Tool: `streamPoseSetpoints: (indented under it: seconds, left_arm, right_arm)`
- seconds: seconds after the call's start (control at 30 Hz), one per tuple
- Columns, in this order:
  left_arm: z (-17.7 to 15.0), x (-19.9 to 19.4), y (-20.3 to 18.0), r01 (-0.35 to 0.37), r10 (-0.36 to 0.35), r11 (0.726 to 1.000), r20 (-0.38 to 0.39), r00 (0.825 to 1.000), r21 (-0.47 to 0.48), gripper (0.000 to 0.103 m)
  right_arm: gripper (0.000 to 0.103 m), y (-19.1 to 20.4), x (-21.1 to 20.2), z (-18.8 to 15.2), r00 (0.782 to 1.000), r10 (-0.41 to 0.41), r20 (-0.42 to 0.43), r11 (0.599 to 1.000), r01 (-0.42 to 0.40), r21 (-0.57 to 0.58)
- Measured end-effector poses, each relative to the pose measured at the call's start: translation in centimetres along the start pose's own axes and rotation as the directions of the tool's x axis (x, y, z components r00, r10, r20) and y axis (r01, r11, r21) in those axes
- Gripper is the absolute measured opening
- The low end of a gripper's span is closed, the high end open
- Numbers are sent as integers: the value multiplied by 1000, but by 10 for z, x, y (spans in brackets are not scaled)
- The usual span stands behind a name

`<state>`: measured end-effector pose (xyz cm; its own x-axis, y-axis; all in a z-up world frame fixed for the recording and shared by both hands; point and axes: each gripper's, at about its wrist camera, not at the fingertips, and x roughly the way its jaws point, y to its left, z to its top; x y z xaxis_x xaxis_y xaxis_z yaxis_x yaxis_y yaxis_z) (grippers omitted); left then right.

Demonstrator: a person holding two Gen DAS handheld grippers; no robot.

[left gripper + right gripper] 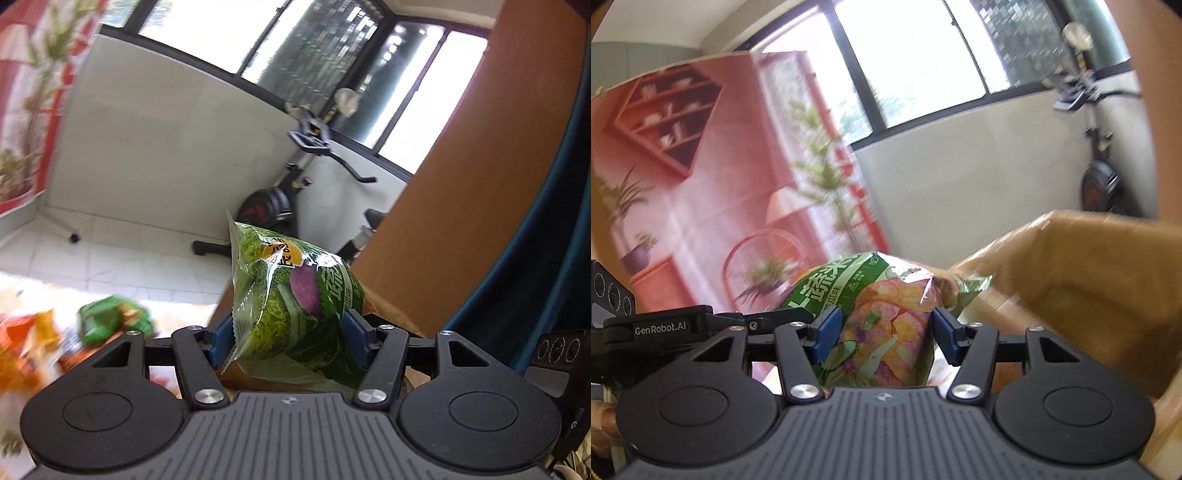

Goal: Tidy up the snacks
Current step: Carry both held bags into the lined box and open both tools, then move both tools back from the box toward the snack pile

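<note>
My left gripper [286,338] is shut on a green snack bag [291,306] printed with vegetables and a purple slice, held up in the air beside a brown cardboard box flap [461,206]. My right gripper [884,332] is shut on a green, pink and yellow snack bag [882,325] with white Chinese lettering, held just left of the open cardboard box [1082,266]. More snack bags, one green [114,319] and some orange [26,332], lie blurred at the lower left of the left wrist view.
An exercise bike [295,192] stands by the white wall under the windows. A red printed backdrop [701,184] with shelves and plants hangs to the left. The other gripper's body [657,325] shows at the left of the right wrist view. A dark blue object [546,229] stands at the right.
</note>
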<state>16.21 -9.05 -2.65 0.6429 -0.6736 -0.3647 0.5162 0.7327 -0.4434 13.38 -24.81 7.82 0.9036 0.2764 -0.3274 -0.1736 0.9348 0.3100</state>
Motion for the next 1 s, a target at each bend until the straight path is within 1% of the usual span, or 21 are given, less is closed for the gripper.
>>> streamPoseSetpoints:
  seconds: [0.2,0.33,0.4,0.5,0.63,0.77,0.83,0.9,1.0]
  left_arm:
    - [24,60,-25,69,-66,996,-41,997,53,64]
    - [25,99,-35,79,-71,994,-94,993,76,64]
    - [23,117,-41,78,-66,993,-128,990,91,64]
    - [19,140,-50,72,-50,989,-169,984,130,64]
    - [13,166,-53,49,-19,990,-214,977,136,64]
    - [13,179,-56,11,27,986,-225,974,168,65]
    - [12,179,-56,-4,46,984,-227,973,181,67]
    - [16,171,-53,-9,46,985,-213,976,171,68]
    - [21,146,-40,-28,57,987,-180,982,160,71]
  right_arm:
    - [58,-44,-11,36,993,-95,70,995,92,35]
    - [58,-75,-16,50,982,-168,85,985,163,62]
    - [58,-90,-14,53,976,-206,74,976,200,83]
    - [57,-112,-9,51,967,-251,33,963,246,113]
    - [56,-136,-2,44,954,-298,-19,942,298,153]
    - [54,-153,4,34,943,-323,-78,927,332,175]
    - [54,-155,5,29,936,-339,-95,920,351,173]
    - [54,-151,5,27,933,-345,-101,918,358,172]
    - [54,-140,-1,20,935,-345,-82,923,354,152]
